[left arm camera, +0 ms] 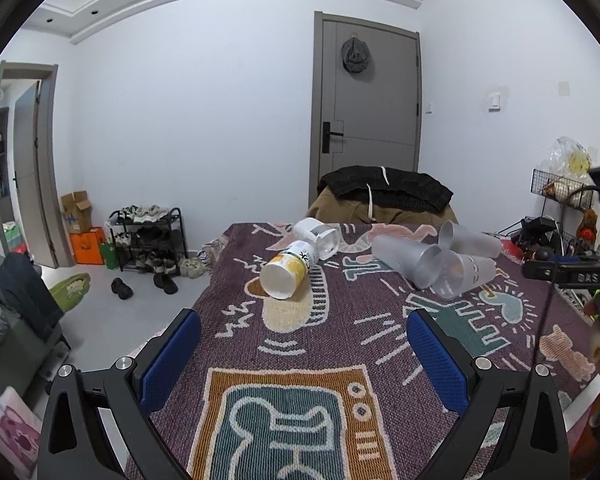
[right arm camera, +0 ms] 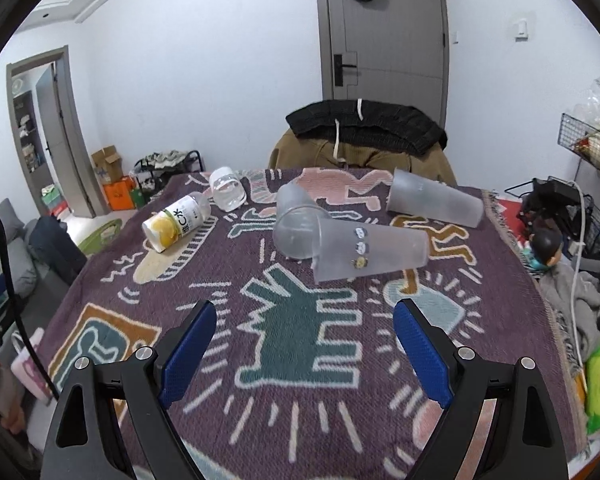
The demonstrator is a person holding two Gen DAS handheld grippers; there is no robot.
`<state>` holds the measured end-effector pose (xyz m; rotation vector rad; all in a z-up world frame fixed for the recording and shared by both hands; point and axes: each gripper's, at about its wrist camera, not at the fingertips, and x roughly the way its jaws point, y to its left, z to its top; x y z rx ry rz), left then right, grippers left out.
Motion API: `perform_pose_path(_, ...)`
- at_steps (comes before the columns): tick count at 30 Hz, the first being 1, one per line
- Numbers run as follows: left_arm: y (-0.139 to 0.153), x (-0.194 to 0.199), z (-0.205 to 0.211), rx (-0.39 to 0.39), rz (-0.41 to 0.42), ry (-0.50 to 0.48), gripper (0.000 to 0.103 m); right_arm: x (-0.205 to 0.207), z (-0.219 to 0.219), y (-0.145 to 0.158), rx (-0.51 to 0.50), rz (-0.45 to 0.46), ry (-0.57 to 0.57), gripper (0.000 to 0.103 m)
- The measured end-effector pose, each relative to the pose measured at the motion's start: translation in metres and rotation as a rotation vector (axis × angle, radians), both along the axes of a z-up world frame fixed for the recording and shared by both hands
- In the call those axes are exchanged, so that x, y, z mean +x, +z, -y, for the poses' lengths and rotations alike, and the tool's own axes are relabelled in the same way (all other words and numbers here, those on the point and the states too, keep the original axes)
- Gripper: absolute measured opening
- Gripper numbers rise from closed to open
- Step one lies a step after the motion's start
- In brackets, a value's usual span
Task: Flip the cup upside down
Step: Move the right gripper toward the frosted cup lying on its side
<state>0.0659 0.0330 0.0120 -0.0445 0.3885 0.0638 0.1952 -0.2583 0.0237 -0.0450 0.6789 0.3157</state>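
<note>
I'm holding both tools released over the patterned counter (right arm camera: pixel 300 360), nothing between the pads: left tool (left arm camera: pixel 304 344), right tool (right arm camera: pixel 304 340). Three frosted cups are lying on their sides ahead: stickered cup (right arm camera: pixel 374 252) touching a second cup (right arm camera: pixel 296 220), third cup (right arm camera: pixel 436 202) apart behind. Yellow-label bottle (right arm camera: pixel 176 222) and clear glass (right arm camera: pixel 228 190) are lying left.

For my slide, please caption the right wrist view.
Open right gripper above patterned cloth; three frosted plastic cups lie toppled.
</note>
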Motion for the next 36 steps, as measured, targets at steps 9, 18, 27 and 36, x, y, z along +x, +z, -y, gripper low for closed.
perform_pose_path(9, -0.002, 0.030, -0.003, -0.006, -0.043, 0.011, 0.103, 0.066, -0.024, -0.002, -0.056, -0.060, 0.027, 0.090)
perform_pose_path(18, 0.001, 0.061, -0.017, -0.031, -0.066, 0.078, 0.103, 0.123, -0.045, -0.006, -0.110, -0.099, 0.039, 0.090)
perform_pose_path(27, 0.005, 0.087, -0.035, -0.054, -0.079, 0.158, 0.103, 0.163, -0.069, -0.026, -0.181, -0.158, 0.087, 0.090)
perform_pose_path(36, -0.010, 0.106, -0.042, -0.074, -0.112, 0.168, 0.103, 0.200, -0.083, -0.056, -0.243, -0.218, 0.067, 0.090)
